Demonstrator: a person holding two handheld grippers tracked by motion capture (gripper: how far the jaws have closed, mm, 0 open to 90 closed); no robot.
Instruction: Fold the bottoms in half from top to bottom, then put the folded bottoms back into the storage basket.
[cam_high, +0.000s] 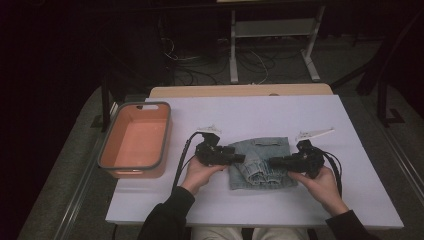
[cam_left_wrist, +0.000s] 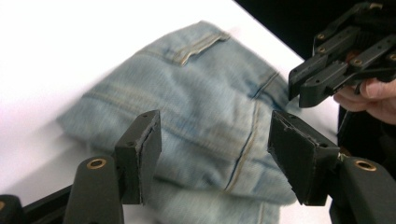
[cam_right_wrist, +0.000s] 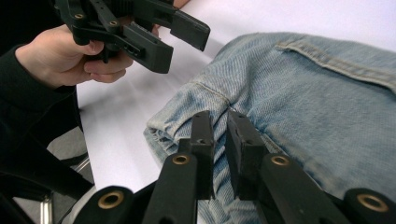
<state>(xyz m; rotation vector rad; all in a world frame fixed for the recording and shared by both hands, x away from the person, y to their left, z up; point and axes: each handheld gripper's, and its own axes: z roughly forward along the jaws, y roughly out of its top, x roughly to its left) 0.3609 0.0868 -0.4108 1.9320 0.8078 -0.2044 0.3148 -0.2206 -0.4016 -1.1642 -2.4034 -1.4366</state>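
At table centre, folded jeans (cam_high: 261, 162) flanked by 2 grippers. Left gripper (cam_left_wrist: 215, 158) wide open, holding nothing; right gripper (cam_right_wrist: 219, 135) nearly closed on a denim ridge. Folding apparently advanced; transfer to orange bin (cam_high: 134, 140) seemingly left.

no legible text, labels, nos. or signs

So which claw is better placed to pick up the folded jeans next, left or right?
Probably the right claw: its jaws stand nearly closed right at a fold of the folded jeans, though whether they pinch cloth is unclear. The left claw hovers wide open above the denim, gripping nothing.
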